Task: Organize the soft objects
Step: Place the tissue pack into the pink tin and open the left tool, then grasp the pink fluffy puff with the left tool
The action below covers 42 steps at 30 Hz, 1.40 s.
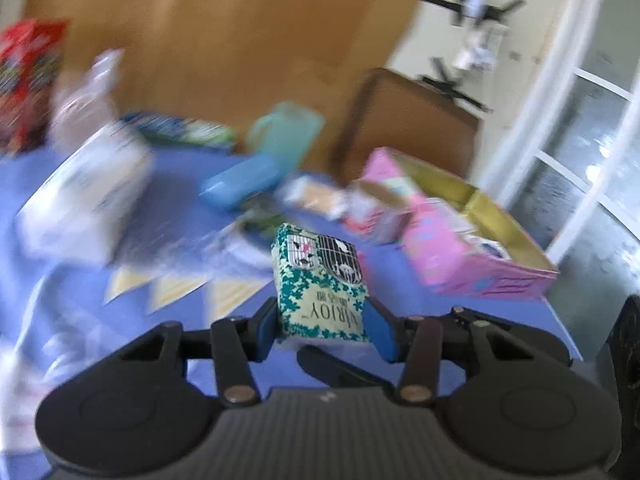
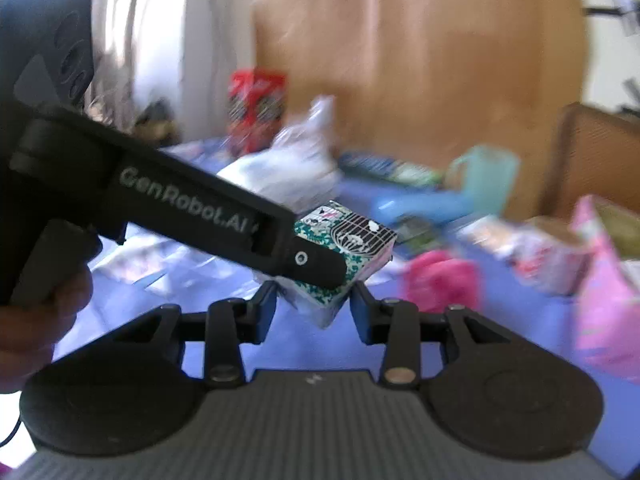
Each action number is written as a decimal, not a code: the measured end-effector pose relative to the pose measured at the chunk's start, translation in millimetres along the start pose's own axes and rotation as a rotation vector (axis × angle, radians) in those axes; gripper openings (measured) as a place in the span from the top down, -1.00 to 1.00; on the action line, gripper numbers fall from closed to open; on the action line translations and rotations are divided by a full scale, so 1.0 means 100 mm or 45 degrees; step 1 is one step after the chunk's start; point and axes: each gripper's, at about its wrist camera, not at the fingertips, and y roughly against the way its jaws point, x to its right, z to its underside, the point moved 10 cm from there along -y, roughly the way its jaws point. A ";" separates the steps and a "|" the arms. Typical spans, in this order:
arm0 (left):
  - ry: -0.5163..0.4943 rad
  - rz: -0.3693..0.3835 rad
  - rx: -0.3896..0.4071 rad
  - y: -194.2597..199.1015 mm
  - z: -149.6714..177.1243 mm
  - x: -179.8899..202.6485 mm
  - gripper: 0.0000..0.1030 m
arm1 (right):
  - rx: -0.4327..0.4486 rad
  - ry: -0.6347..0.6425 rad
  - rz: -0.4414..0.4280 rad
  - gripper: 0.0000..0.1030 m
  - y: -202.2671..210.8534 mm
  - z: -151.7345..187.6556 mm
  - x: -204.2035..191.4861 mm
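My left gripper [image 1: 323,322] is shut on a green and white patterned tissue pack [image 1: 320,284] and holds it above the blue table cloth [image 1: 176,192]. In the right wrist view the same pack [image 2: 348,244] hangs in the left gripper's black fingers [image 2: 316,264], just in front of my right gripper [image 2: 314,312]. The right gripper is open with its blue pads either side of the pack's lower corner, not clamping it. A pink soft item [image 2: 440,280] lies on the cloth to the right. A pink box [image 1: 476,256] with a gold inside stands open at right.
A white packet [image 1: 88,196], a blue case [image 1: 240,184], a teal cup [image 1: 286,132], a red bag [image 1: 28,80] and small wrapped packs [image 1: 360,208] crowd the table. A wooden door and chair stand behind. Both views are motion blurred.
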 end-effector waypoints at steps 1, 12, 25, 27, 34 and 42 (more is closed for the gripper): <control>-0.043 0.028 0.001 -0.08 -0.08 0.18 0.12 | 0.031 -0.014 0.037 0.16 0.08 -0.02 0.11; -0.338 0.122 0.102 -1.09 -0.64 1.66 -0.33 | 0.202 -0.261 0.499 -0.07 0.77 -0.15 1.94; -0.008 -0.222 0.143 -0.06 -0.32 -0.16 -0.28 | 0.293 -0.438 0.413 -0.18 0.68 -0.09 2.16; 0.073 -0.201 0.102 -0.04 -0.24 -0.33 -0.28 | 0.249 -0.397 0.260 -0.18 0.57 -0.11 1.83; 0.134 0.000 -0.022 -0.35 -0.08 -0.22 -0.26 | -0.054 -0.119 0.000 -0.53 -0.19 0.05 0.95; 0.126 0.046 -0.134 -0.86 0.02 -0.17 0.19 | -0.213 -0.103 -0.001 -0.12 -0.71 0.12 0.89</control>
